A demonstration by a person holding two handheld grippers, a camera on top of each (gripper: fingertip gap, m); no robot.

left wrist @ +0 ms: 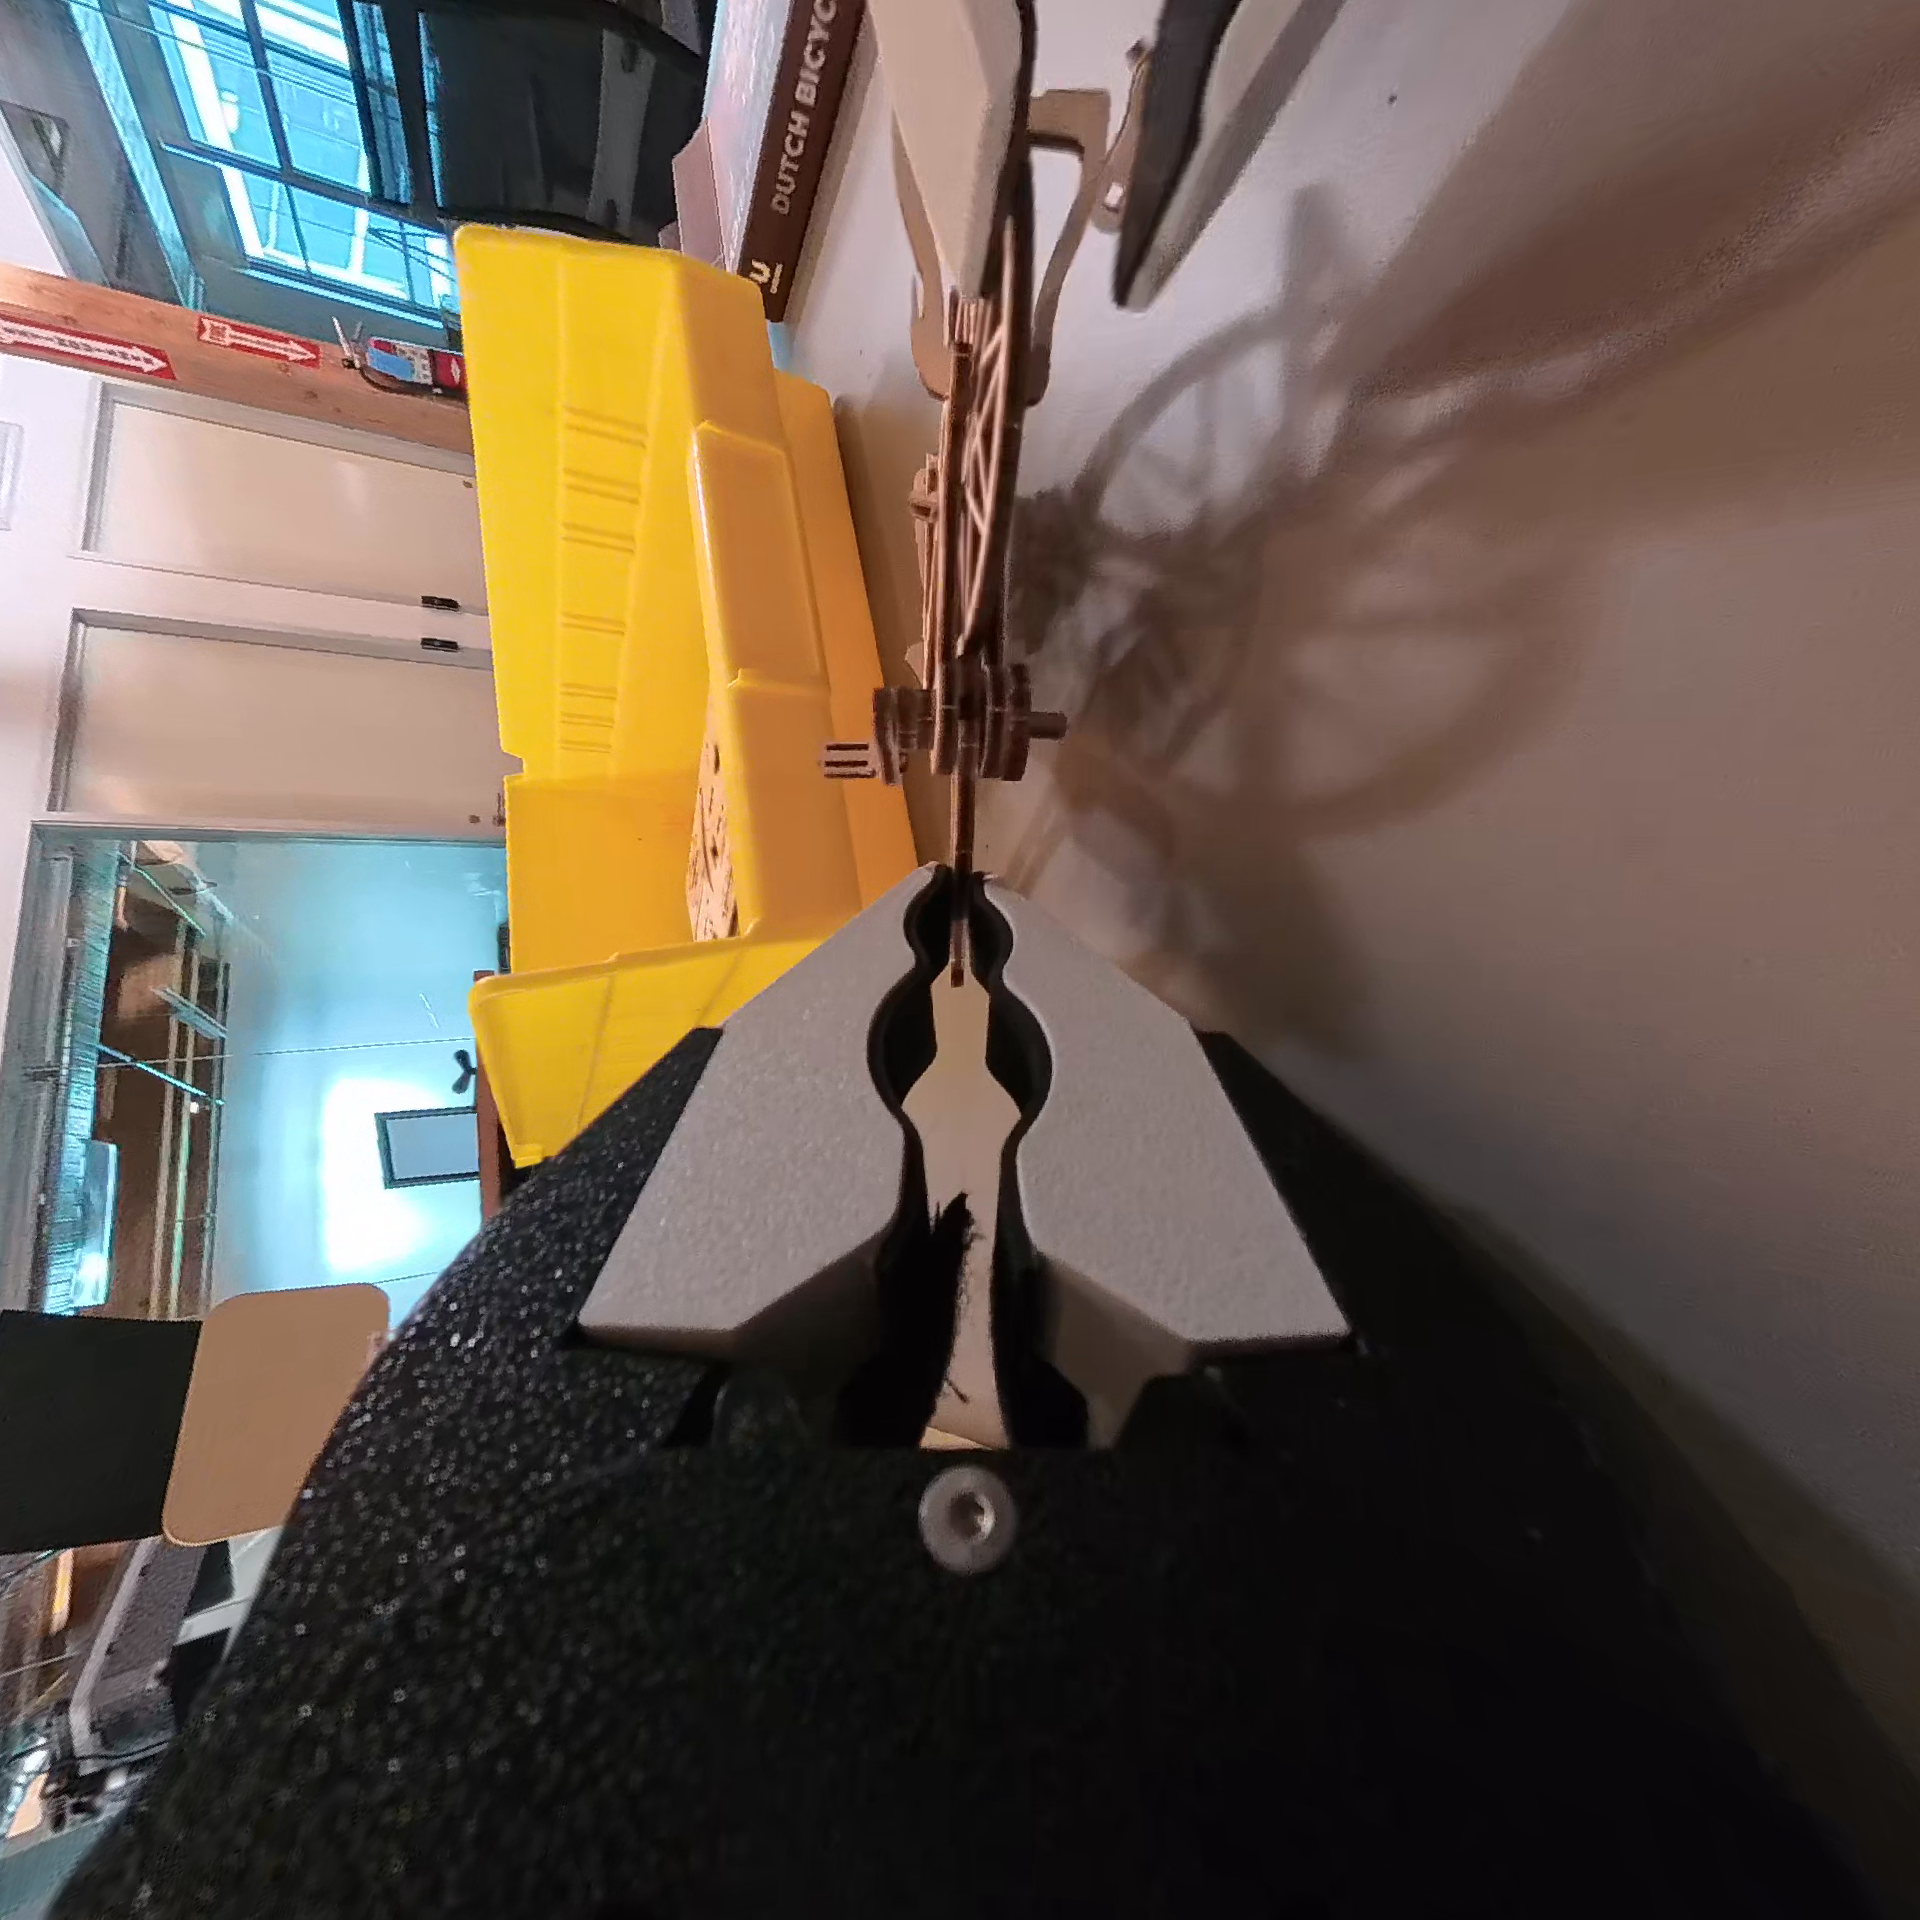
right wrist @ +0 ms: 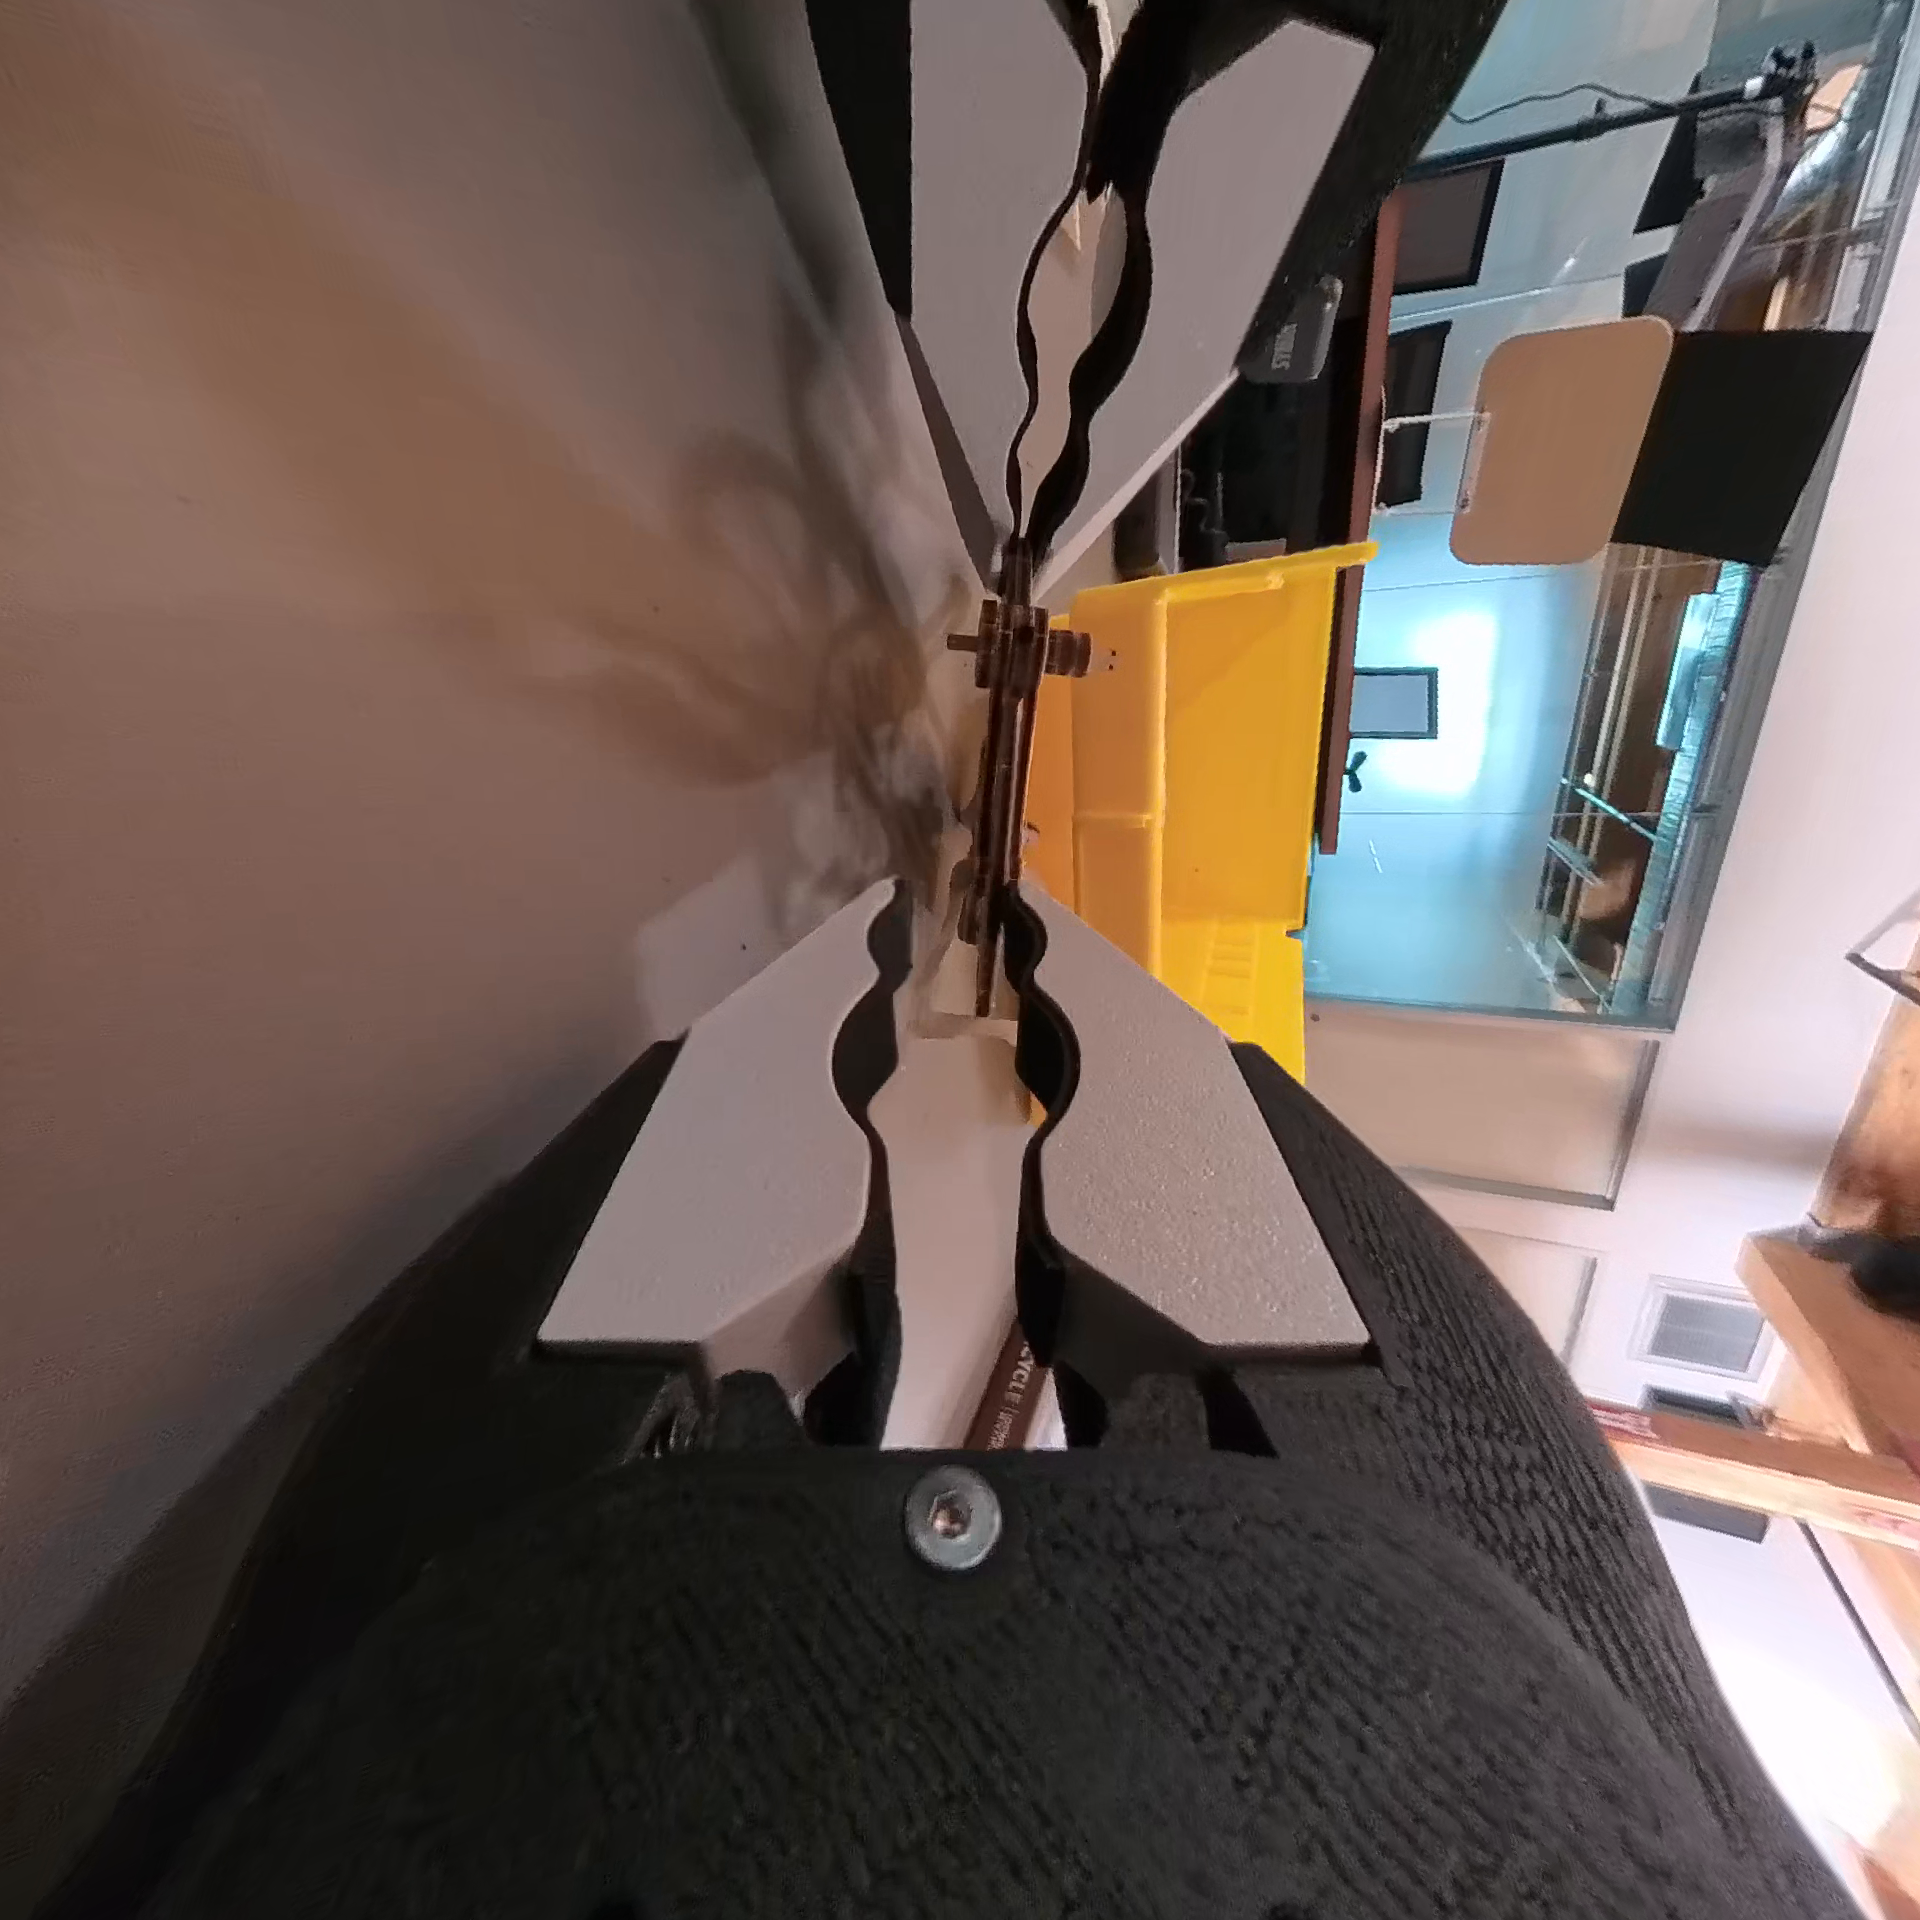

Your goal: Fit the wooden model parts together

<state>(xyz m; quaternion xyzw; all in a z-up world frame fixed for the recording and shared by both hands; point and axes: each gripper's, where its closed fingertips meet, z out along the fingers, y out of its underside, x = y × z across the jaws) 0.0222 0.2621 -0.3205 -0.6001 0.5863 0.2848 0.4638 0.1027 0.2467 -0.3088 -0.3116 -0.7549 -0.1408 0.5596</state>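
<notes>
- Left gripper [left wrist: 961, 883] is pinching the thin edge of the wooden model [left wrist: 971, 582]; jaws nearly closed, tips clamping the plate edge-on.
- Right gripper [right wrist: 961, 925] is sitting at the model's opposite end; jaws partly open, right-hand finger touching the wooden plate, left-hand finger standing clear of it. Cannot tell whether it is really gripping.
- Model is hanging between the two grippers, held edge-on just above the bench [left wrist: 1558, 935]; spoked wheel and a stacked hub with a protruding axle are showing.
- Model is casting a big blurry wheel-shaped shadow on the white bench.
- Yellow plastic bin [left wrist: 665, 582] is standing on the bench just behind the model, with a wooden sheet lying inside.
- Brown box [left wrist: 790, 156] is lying near the bin.
- Room behind: windows, pale wall panels, a glass partition.
</notes>
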